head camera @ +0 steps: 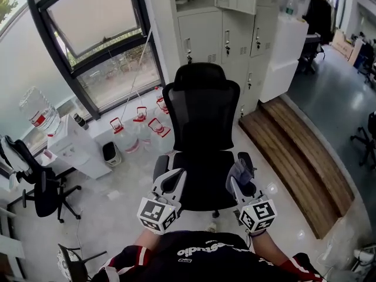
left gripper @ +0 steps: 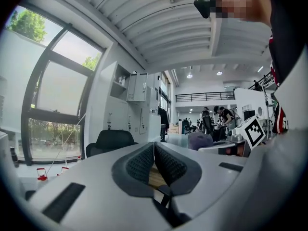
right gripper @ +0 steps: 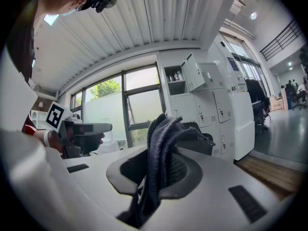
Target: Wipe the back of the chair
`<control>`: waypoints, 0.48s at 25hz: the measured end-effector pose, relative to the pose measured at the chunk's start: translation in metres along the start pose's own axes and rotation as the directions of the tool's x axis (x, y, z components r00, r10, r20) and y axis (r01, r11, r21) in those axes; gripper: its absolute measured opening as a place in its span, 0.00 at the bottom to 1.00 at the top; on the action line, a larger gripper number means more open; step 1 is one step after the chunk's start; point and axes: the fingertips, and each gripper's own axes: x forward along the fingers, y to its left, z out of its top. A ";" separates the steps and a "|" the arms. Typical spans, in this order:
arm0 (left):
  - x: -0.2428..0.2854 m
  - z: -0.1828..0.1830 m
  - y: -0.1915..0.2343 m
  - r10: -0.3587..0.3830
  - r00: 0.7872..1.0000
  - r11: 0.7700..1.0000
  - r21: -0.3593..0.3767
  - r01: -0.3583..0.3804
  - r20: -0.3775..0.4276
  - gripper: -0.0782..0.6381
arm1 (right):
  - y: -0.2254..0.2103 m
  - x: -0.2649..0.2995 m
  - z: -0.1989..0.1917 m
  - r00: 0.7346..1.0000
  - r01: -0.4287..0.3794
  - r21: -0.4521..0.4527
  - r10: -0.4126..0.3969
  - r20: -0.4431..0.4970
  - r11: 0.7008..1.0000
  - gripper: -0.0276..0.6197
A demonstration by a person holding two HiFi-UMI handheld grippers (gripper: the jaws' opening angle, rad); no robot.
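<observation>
Before chair point(head camera: 201, 113): right claw point(right gripper: 160, 163) pinches grey cloth point(right gripper: 162, 131); left claw point(left gripper: 154, 154) closed empty, per left gripper view

You hold both grippers low in front of your body, side by side, pointing forward. Your left gripper point(head camera: 170, 180) has its jaws pressed together with nothing between them. Your right gripper point(head camera: 242, 181) is clamped on a dark cloth point(right gripper: 161, 148).

chair point(head camera: 201, 107) base mostly hidden beneath seat, cloth point(right gripper: 161, 148) end inside right tool point(right gripper: 161, 167)
</observation>
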 end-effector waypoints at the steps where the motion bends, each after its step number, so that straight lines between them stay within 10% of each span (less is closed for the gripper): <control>1: 0.009 -0.001 -0.001 0.002 1.000 1.000 0.003 -0.002 -0.007 0.14 | -0.011 0.004 -0.001 1.000 0.003 0.004 -0.003 -0.004 1.000 0.15; 12: 0.076 0.001 0.021 0.014 0.999 1.000 0.006 -0.014 -0.045 0.14 | -0.073 0.048 0.000 0.999 0.026 0.036 -0.026 -0.026 0.999 0.13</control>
